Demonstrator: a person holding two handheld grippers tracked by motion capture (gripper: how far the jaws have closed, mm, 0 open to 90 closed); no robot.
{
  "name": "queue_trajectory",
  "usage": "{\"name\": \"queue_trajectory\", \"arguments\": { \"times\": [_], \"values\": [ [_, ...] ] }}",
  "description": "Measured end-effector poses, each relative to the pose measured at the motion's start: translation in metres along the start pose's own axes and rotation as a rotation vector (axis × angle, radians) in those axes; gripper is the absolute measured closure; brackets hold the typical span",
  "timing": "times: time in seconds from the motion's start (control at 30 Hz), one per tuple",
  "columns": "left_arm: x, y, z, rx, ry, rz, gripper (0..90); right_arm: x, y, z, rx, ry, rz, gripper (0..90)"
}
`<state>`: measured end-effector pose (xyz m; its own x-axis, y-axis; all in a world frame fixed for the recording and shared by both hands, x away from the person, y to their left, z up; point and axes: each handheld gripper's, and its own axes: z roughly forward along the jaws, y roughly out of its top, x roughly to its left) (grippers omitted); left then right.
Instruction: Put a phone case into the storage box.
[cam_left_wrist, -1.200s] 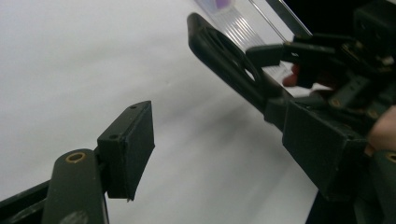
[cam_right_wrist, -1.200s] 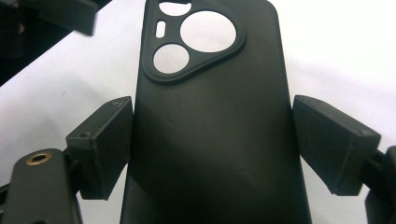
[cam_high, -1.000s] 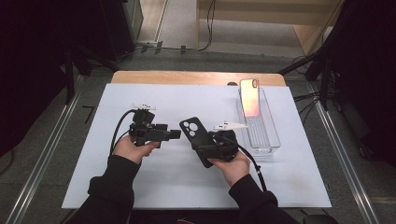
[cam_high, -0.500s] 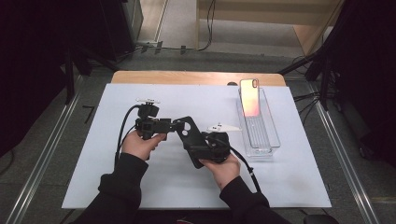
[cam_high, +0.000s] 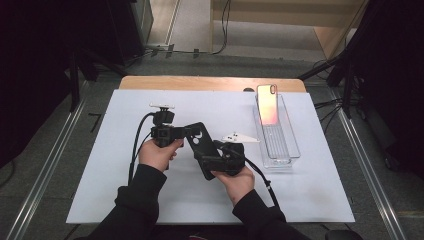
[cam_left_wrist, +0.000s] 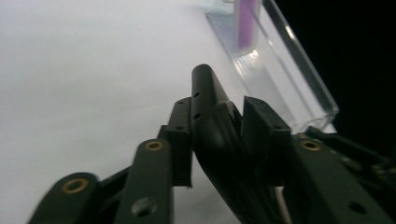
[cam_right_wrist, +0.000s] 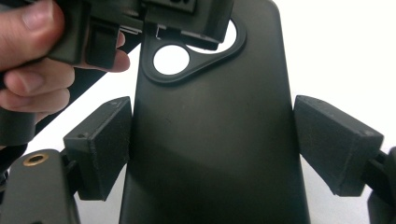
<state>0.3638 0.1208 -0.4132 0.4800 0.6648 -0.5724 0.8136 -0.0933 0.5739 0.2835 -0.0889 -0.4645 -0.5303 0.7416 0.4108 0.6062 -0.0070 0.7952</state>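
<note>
Above the white table cover (cam_high: 100, 190), between the two hands, a black phone case (cam_high: 202, 150) is held in the air, its camera cut-out turned toward the left gripper (cam_high: 186, 133). The right gripper (cam_high: 209, 161) holds the case across its width: in the right gripper view its two pads stand wide, one on each long edge of the case (cam_right_wrist: 210, 154), and they touch it. The left gripper has just been closing its jaws, and in the left gripper view the pads now press on the thin top edge of the case (cam_left_wrist: 210, 116), one pad on each face. Well to the right stands a clear plastic tray (cam_high: 290, 150), and a phone with a pink-orange back (cam_high: 267, 104) leans upright at its far end.
</note>
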Motion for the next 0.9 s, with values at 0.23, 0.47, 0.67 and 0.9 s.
{"name": "queue_trajectory", "arguments": {
  "times": [0.23,0.47,0.67,0.9],
  "values": [
    [-0.006,0.0,-0.001,-0.02,-0.066,-0.011,80.4,-0.002,-0.002,0.004,-0.001,0.013,-0.024,12.1],
    [-0.008,0.0,-0.002,-0.013,-0.098,-0.018,82.8,-0.006,-0.002,0.004,0.016,0.038,-0.056,10.9],
    [-0.013,0.001,-0.01,-0.047,-0.1,0.005,82.7,-0.012,0.003,0.003,0.081,0.076,-0.124,0.0],
    [-0.023,0.002,-0.018,-0.104,-0.046,0.11,82.6,-0.015,0.006,-0.003,0.126,0.077,-0.142,0.0]
  ]
}}
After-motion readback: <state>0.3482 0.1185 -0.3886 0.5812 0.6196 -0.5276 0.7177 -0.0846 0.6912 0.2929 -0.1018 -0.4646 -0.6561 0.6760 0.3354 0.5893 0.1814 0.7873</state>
